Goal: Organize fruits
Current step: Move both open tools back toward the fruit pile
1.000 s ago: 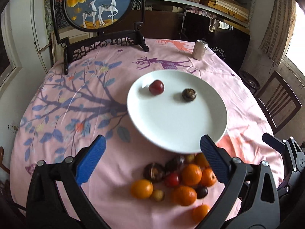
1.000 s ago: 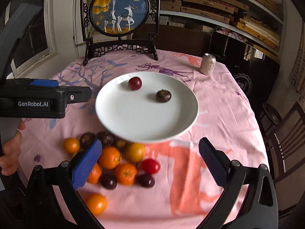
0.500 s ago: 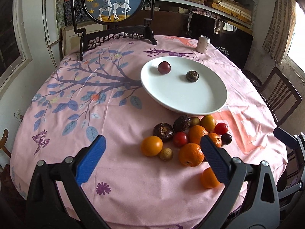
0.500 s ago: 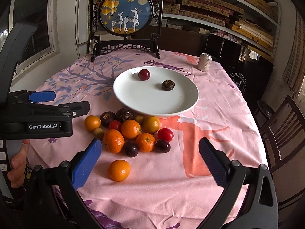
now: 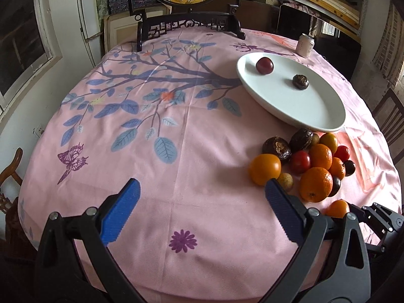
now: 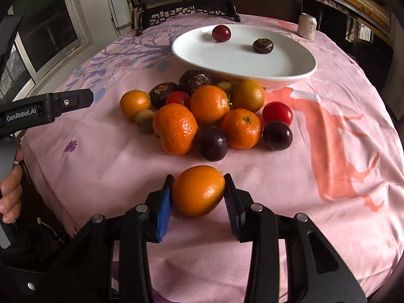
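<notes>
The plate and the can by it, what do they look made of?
Plate: likely glazed ceramic, since it is white and smooth with a soft sheen and a thick rim, though it could be melamine. Can: thin metal, probably aluminium, going by its drink-can shape and pale printed wall.

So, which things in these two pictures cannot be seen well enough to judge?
- Right wrist view: underside of the lone orange in the right gripper, hidden by the fruit itself, so lifted or resting is unclear.
- Left wrist view: that orange is half hidden behind the left gripper frame.
- Both views: the small yellowish fruit is mostly covered by the pile and the plate rim.
- Can: its label is too small to read.
</notes>
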`<state>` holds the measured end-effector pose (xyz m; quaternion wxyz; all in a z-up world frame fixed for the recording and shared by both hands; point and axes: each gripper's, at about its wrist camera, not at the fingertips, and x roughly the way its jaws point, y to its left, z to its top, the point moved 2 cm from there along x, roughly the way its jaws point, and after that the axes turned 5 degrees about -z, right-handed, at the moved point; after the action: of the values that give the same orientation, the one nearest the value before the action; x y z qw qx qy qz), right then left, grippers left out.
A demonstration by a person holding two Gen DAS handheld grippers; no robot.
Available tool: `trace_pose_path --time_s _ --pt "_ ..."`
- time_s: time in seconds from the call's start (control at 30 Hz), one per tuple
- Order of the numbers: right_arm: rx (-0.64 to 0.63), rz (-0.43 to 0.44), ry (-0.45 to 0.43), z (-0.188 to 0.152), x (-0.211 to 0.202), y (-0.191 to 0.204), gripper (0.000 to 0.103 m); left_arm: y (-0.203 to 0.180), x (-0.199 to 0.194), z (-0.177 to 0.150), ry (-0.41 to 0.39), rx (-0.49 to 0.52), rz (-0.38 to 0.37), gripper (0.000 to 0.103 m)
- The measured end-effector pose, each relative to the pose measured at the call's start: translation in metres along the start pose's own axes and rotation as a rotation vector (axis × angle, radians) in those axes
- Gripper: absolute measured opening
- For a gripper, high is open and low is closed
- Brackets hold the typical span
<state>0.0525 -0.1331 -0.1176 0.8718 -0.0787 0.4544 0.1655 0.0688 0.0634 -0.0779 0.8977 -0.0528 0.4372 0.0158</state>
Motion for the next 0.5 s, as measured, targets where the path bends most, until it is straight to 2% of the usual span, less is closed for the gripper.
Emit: trace_pose_path --time_s 0.17,0.33,0.43,0.5 --pt "0.023 -0.035 -0.003 -0.003 -0.007 -0.009 0.039 -0.022 0.014 -0.011 0.036 0.093 0.019 0.101" --pt "0.062 -0.028 -0.014 -0.004 -0.014 -0.022 0.04 -0.027 0.031 -0.008 0.05 0.098 0.021 0.101" --pt "0.074 -0.018 -0.014 -0.005 -0.016 -0.024 0.04 -0.026 0.039 -0.007 0.057 0.113 0.049 0.1" --pt "0.085 -0.004 -0.009 -0.006 -0.014 -0.026 0.04 -0.027 0.046 -0.007 0.075 0.123 0.03 0.1"
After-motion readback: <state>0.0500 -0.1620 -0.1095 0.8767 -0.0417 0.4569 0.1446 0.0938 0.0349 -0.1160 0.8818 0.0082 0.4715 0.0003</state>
